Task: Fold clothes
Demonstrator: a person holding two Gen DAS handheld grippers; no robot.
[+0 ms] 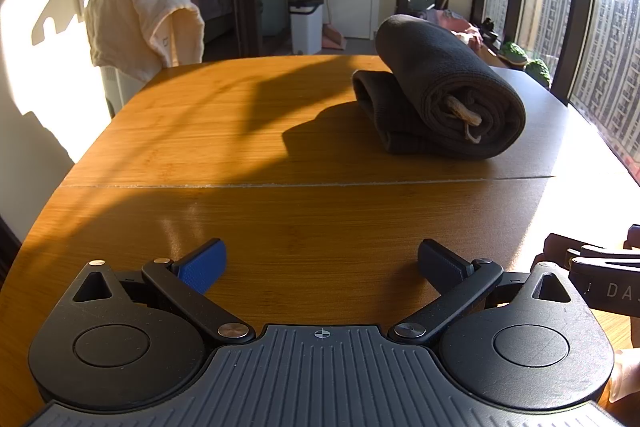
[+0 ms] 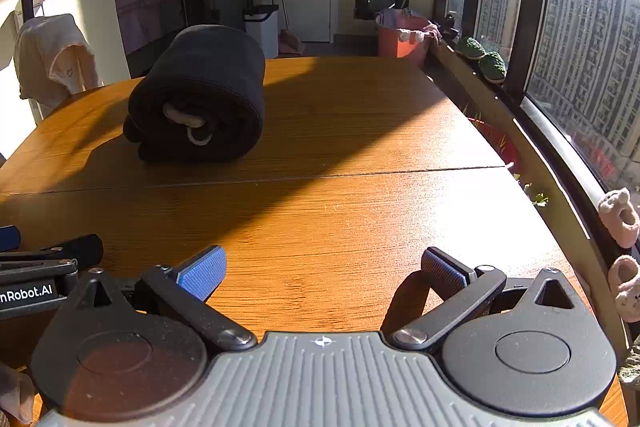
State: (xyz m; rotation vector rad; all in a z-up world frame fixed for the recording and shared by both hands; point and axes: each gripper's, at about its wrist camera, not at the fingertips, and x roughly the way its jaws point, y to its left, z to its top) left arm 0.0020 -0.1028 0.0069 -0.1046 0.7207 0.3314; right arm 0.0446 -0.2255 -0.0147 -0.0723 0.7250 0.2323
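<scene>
Our left gripper [image 1: 322, 265] and right gripper [image 2: 323, 273] hover wide and empty at lower frame; with the dark grey rolled garment [image 1: 444, 91] upper right on the wooden table [image 1: 280, 219], we should tuck loose edges evenly.

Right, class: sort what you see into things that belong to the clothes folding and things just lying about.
Belongs to the job:
dark rolled garment
wooden table
left gripper, open
right gripper, open

Just lying about:
cream towel
white bin
orange tub
pink slippers
</scene>
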